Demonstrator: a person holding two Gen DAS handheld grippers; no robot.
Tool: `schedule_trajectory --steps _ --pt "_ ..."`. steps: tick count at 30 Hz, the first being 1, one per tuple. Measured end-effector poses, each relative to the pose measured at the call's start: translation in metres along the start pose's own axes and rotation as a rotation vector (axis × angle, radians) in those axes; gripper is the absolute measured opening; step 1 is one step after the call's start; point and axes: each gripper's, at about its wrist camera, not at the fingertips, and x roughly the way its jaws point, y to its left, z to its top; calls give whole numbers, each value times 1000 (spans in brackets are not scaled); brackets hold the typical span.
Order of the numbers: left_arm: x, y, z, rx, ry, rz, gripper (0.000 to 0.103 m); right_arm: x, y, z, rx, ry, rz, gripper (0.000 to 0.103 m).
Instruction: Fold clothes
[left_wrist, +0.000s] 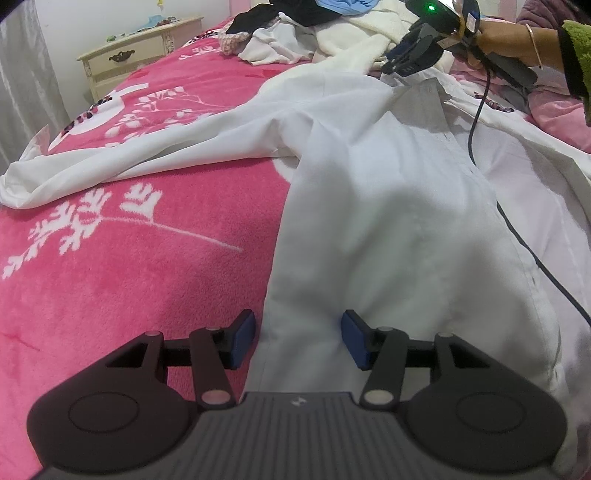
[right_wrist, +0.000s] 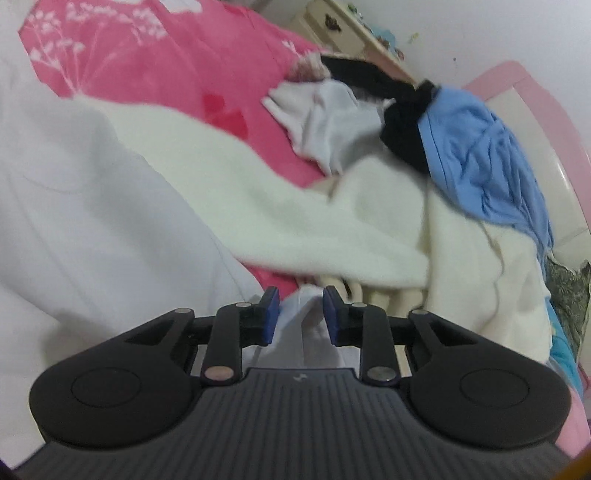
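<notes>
Shirt (left_wrist: 388, 206): white, spread on the pink bed (left_wrist: 147, 277), lower hem cut off by the frame.
Left gripper (left_wrist: 298, 340): fingers spread, straddling the shirt's side edge.
Right gripper (right_wrist: 298, 318): fingers part-spread around blurred white fabric; grip unclear.
Clothes pile (right_wrist: 461, 166): blurred.

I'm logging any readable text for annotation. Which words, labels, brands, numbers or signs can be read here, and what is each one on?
No readable words or numbers in either view.
Left hand-held gripper body: a small pale emblem, too small to read.
Right hand-held gripper body: the same small emblem, unreadable.
Pink blanket: white plant pattern and dark marks at its far edge, too blurred to tell if lettering.
</notes>
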Motion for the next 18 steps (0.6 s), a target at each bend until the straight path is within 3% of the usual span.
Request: schedule_trajectory --steps 1,5,8,14,16,18 --pt "0 0 0 0 0 0 54 -1 0 -2 4 2 13 7" --pt "0 0 0 1 -1 1 55 -15 -18 -14 220 -68 51 3" --pt "1 0 0 4 0 2 55 -30 -54 -37 595 -159 131 2" --pt "1 -2 1 6 2 8 55 -17 -107 -115 1435 -384 458 2" --pt "1 -2 1 7 3 9 55 -5 -108 -137 1671 -475 556 1" --pt "1 -2 1 8 4 9 55 6 -109 -148 1812 -530 590 1"
